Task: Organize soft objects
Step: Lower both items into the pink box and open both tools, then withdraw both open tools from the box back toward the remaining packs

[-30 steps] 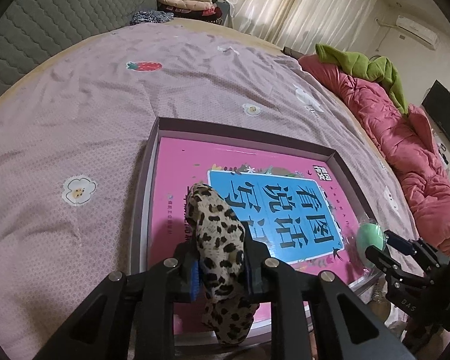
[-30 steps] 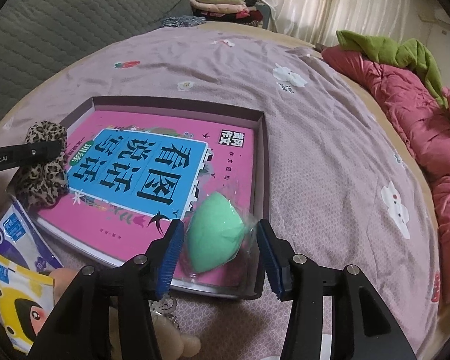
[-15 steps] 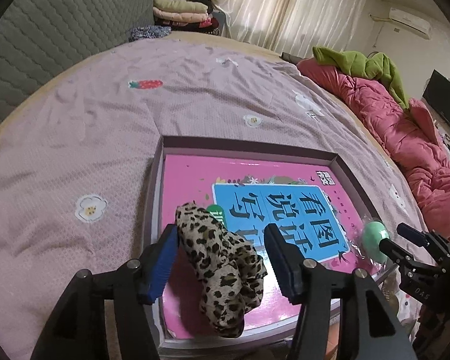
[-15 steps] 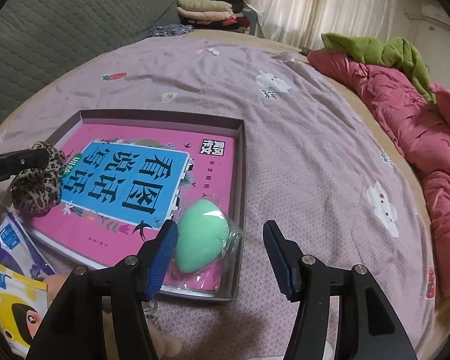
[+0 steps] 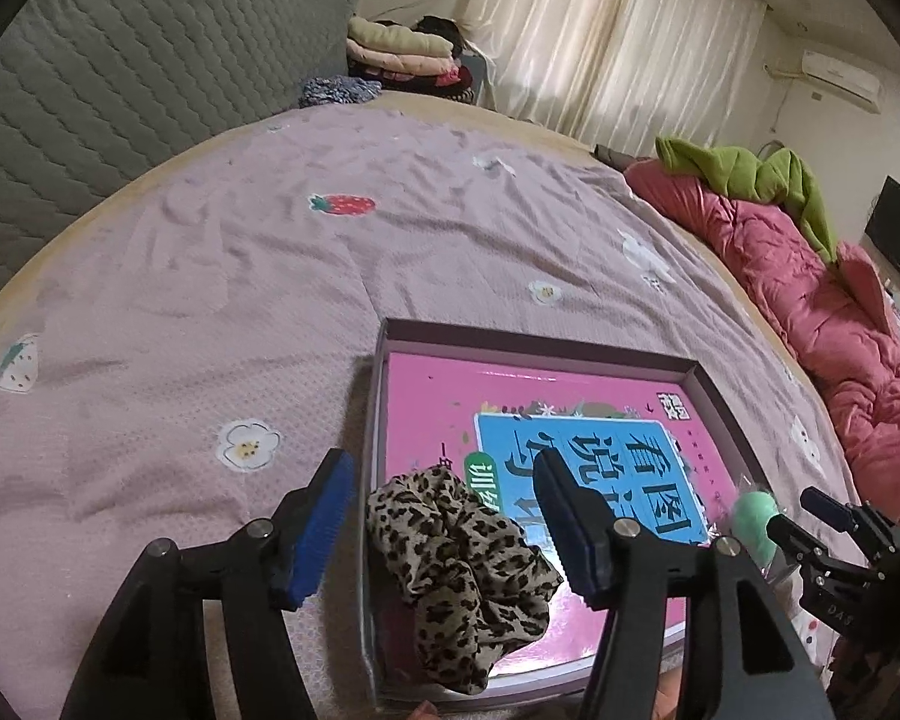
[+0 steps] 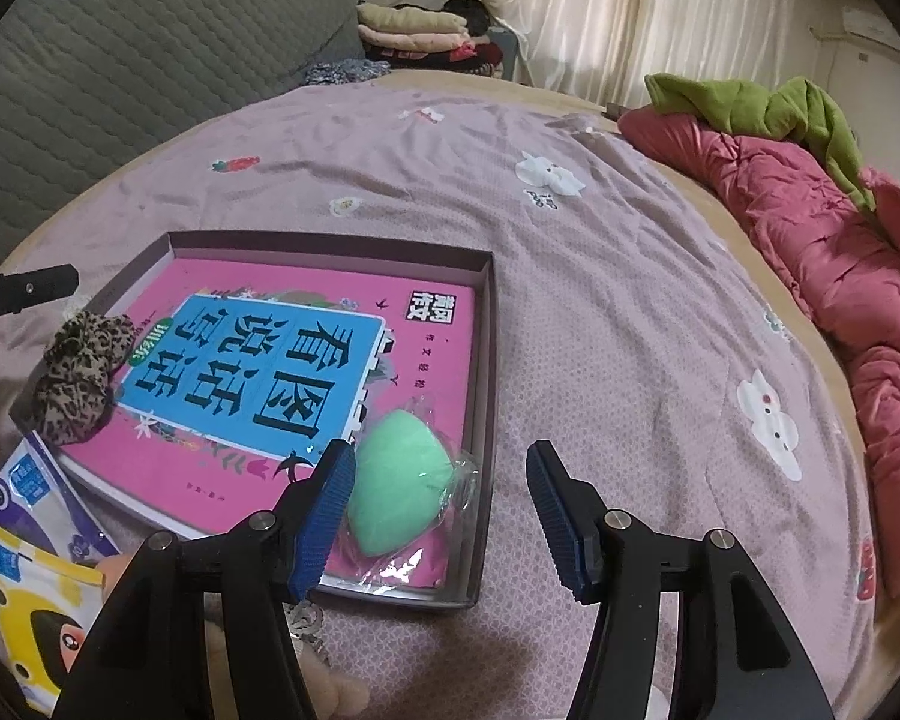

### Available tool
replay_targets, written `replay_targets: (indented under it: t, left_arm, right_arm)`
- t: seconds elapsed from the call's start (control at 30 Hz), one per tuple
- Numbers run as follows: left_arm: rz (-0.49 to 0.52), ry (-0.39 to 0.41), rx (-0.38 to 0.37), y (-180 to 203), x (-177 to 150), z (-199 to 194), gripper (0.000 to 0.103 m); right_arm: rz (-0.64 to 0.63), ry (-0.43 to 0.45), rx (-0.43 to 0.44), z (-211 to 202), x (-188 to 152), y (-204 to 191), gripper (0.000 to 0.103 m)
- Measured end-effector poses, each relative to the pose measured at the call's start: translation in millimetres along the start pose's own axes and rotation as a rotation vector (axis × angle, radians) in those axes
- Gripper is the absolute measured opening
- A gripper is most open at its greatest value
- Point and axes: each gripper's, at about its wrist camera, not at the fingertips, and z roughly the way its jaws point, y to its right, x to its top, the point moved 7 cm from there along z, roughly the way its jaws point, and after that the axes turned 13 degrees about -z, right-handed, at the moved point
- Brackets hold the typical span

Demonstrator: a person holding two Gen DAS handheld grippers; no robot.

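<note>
1. Left gripper (image 5: 444, 516) wide apart, jaws just opened, nothing clamped. Leopard-print scrunchie (image 5: 456, 570) loose between the blue pads (image 5: 321, 531) yet touching neither, slumped in the near-left corner of the shallow box (image 5: 714, 387), partly on the pink book (image 5: 570, 414) that fills it.
2. Right gripper (image 6: 438, 510) also spread, opened within the last second, holding nothing. Green sponge in clear wrap (image 6: 399, 489) lying in the near-right corner of the box, just beside the left pad, the right pad out over the purple bedsheet (image 6: 630, 312).
3. Risk one: scrunchie draped close to the box wall. Any brush from a retreating pad likely to drag the fabric back over the rim, since loose folds snag on ribbed rubber.
4. Risk two: crinkly wrap on the sponge standing up near the left pad of the right gripper. A sideways exit likely to catch the film and roll the sponge out.
5. Risk three: glossy book cover, little friction, so a nudge to the box on the soft bed could slide both items.
6. Still outside the box, near its front edge: a yellow-and-blue packet (image 6: 24, 546) and something peach-coloured and plush-looking, mostly hidden.
</note>
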Motion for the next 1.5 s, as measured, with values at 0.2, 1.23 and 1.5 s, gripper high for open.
replay_targets:
  t: [0.2, 1.23, 1.5]
  left_arm:
    - [0.034, 0.049, 0.02, 2.5, 1.0, -13.2, 0.062]
    - [0.058, 0.071, -0.013, 10.8, -42.5, -68.1, 0.062]
    - [0.073, 0.067, -0.035, 15.2, -49.5, -76.7, 0.062]
  right_arm:
    - [0.007, 0.042, -0.008, -9.1, 3.5, 2.8, 0.07]
    - [0.046, 0.143, 0.031, -39.6, 13.6, 4.4, 0.073]
    - [0.06, 0.167, 0.044, -55.9, 9.7, 1.6, 0.073]
